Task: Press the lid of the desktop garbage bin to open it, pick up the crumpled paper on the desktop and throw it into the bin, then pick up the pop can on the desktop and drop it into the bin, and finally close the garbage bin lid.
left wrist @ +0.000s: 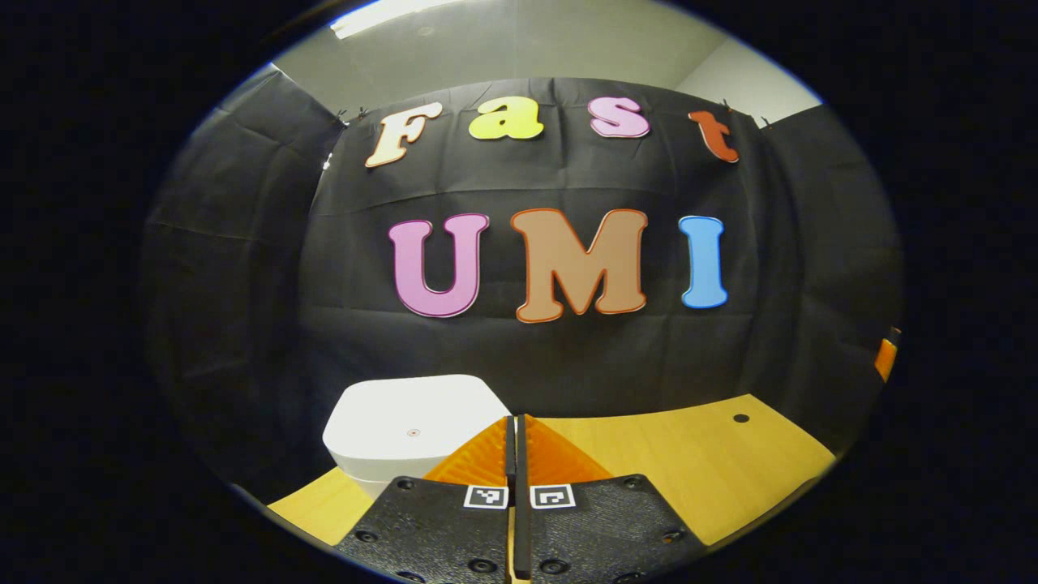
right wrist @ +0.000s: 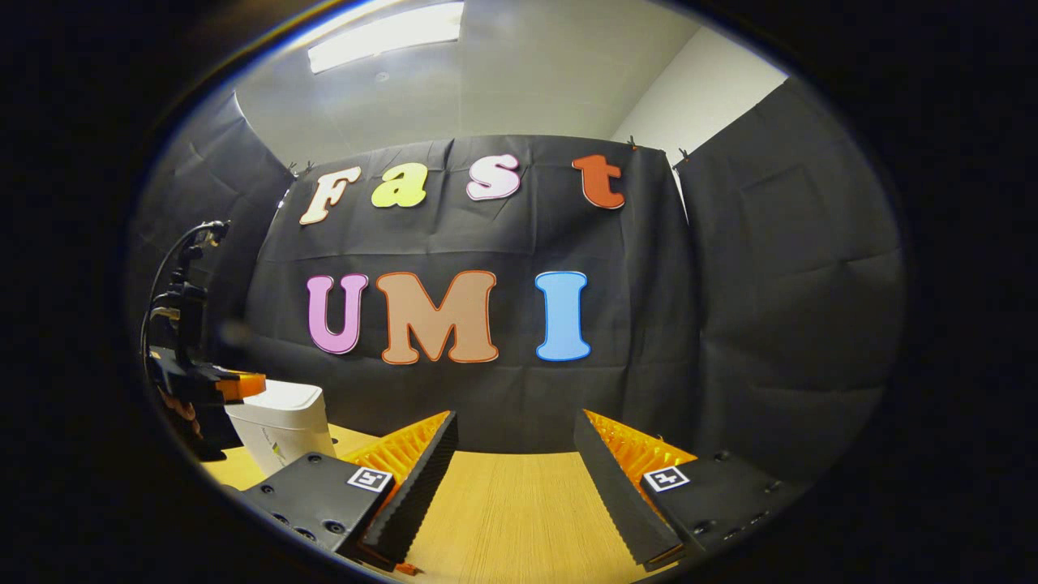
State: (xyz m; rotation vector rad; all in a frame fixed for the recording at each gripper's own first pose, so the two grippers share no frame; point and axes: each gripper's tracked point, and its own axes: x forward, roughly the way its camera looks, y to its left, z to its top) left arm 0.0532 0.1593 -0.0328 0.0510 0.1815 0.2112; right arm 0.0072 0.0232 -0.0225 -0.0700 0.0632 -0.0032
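the left claw (left wrist: 516,454) is pinched closed, empty, just beside the white bin (left wrist: 409,430), whose lid is down. the right claw (right wrist: 512,478) gapes wide over the counter (right wrist: 503,503). best move, likely — press squarely on the lid's centre.

Bin (left wrist: 415,430) on table (left wrist: 689,462), before the booth's wall (left wrist: 568,365).

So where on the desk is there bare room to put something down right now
The widest bare stretch of desk runs right of the left gripper to the far edge by the black cloth. Wood is also bare between the right gripper's open jaws. It is crowded on the left, where the white bin sits close by the left gripper.
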